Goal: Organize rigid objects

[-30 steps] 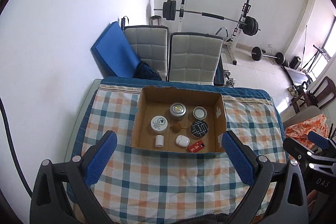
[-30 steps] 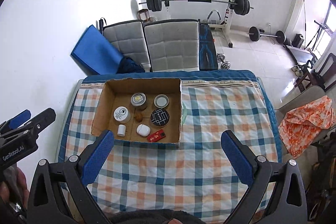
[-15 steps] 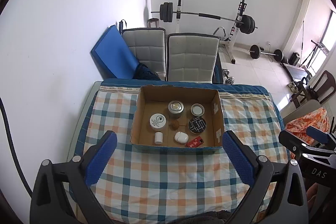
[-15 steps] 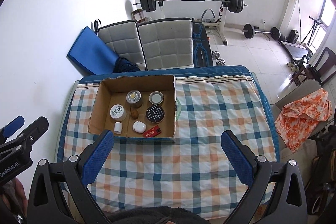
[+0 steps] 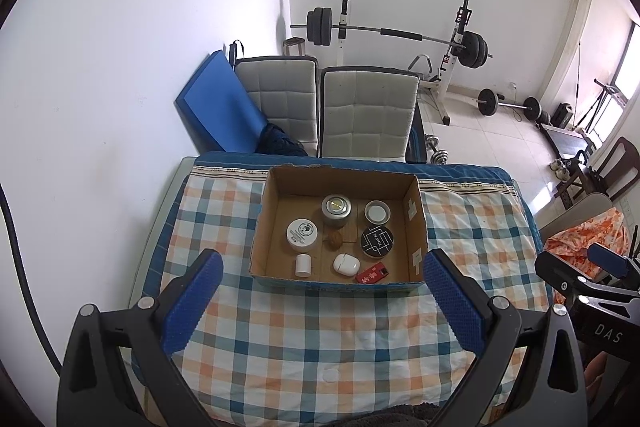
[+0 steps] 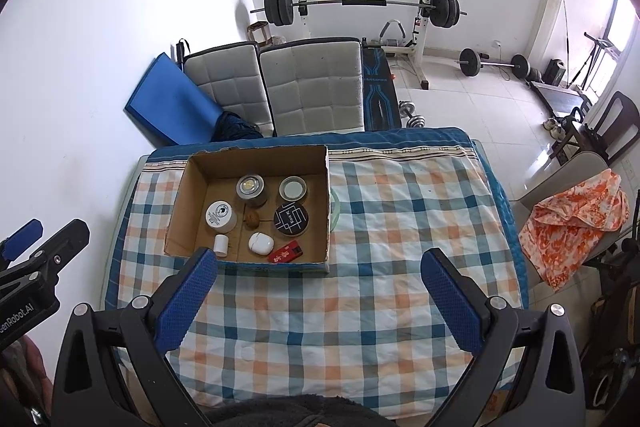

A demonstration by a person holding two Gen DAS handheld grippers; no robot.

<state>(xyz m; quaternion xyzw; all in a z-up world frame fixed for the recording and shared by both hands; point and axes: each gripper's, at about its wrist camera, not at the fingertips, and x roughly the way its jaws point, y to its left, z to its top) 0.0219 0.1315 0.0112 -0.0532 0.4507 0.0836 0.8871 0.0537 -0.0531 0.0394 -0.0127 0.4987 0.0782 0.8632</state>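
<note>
Cardboard box [image 5: 416,223] walls could snag my fingers [image 5: 452,297]; both grippers gape wide, empty, high above the bench [image 6: 360,307].

Brown cardboard box [image 5: 416,227] on blue-orange-white checked tablecloth [image 5: 320,327]; red packet [image 5: 373,273] at five o'clock inside, black-lidded patterned tin [image 5: 377,238] above it.

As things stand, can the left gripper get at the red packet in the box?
Probably yes. The left gripper is open, holds nothing and hangs above the table. The red packet lies flat by the near wall of the open-topped cardboard box, nothing over it. That wall may crowd one finger.
</note>
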